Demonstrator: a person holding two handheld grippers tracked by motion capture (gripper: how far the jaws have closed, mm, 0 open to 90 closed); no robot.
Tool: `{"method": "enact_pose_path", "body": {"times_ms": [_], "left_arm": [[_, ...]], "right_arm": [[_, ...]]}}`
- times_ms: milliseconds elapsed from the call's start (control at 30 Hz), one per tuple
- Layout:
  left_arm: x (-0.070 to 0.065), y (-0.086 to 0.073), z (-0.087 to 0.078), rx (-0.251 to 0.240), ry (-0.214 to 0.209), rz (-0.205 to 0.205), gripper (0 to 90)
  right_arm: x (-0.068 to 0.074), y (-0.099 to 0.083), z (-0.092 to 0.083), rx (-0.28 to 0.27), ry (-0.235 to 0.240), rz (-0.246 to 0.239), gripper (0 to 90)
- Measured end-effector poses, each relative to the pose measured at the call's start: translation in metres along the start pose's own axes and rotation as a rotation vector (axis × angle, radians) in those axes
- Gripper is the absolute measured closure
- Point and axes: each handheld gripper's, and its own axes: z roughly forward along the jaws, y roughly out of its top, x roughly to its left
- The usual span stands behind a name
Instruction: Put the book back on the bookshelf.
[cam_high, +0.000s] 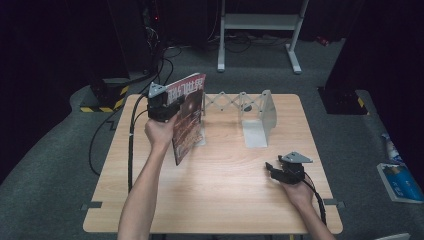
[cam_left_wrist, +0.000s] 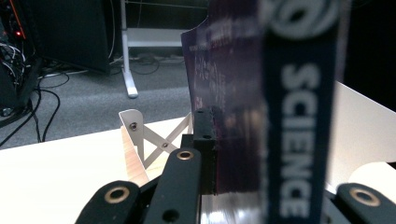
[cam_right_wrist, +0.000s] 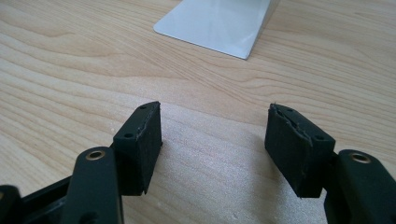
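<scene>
Left gripper (cam_high: 167, 107) fingers were clamped on a magazine (cam_high: 188, 116), held upright beside the metal bookend rack (cam_high: 260, 117); spine read "SCIENCE". Right gripper (cam_right_wrist: 215, 140) fingers stood apart, empty, over the desk (cam_high: 225, 175).

Grey carpet floor (cam_high: 60, 150) under light wooden table (cam_high: 220, 200). Dark curtains all round (room dim beyond table). White metal frame (cam_high: 260, 30) at back, black cables (cam_high: 160, 55) trailing, yellow-black hazard tape (cam_high: 102, 102) at left.
</scene>
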Motion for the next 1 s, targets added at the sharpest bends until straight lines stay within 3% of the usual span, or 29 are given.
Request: {"method": "enact_pose_path", "body": {"times_ms": [400,600,1000], "left_arm": [[0.004,-0.006,0.011,-0.016,0.01,-0.02,83.6],[0.009,-0.017,0.017,-0.039,0.007,-0.059,83.4],[0.013,-0.022,0.012,-0.012,0.028,-0.039,83.1]], "right_arm": [[0.0,0.0,0.0,0.0,0.0,-0.001,36.5],[0.0,0.0,0.0,0.0,0.0,-0.001,36.6],[0.0,0.0,0.0,0.0,0.001,0.001,36.5]]}}
